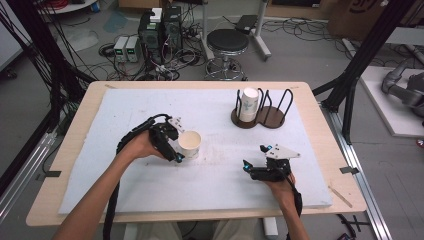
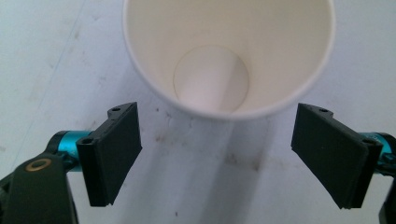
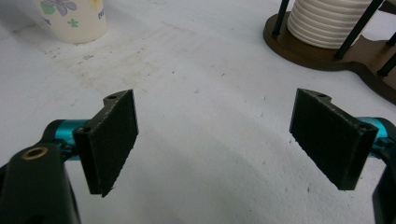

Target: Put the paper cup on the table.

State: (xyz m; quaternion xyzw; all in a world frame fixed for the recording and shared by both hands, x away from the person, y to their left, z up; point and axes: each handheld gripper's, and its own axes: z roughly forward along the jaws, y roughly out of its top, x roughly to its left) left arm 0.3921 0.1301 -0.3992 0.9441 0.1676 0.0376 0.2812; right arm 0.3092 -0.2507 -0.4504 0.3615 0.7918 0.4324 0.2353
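Left tool (image 1: pixel 176 148) spread wide, just short of upright paper cup (image 1: pixel 190 144), not touching. Right tool (image 1: pixel 256 160) wide too, holding nothing, low over white tabletop (image 1: pixel 215 175); cup stack (image 1: pixel 248 105) in rack (image 1: pixel 262 117) beyond.

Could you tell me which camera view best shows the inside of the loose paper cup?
The left gripper view: the paper cup gapes toward the camera, bare to its bottom. The high view gives its rim and wall beside the left gripper. The right gripper view shows its flowered lower wall, far off.
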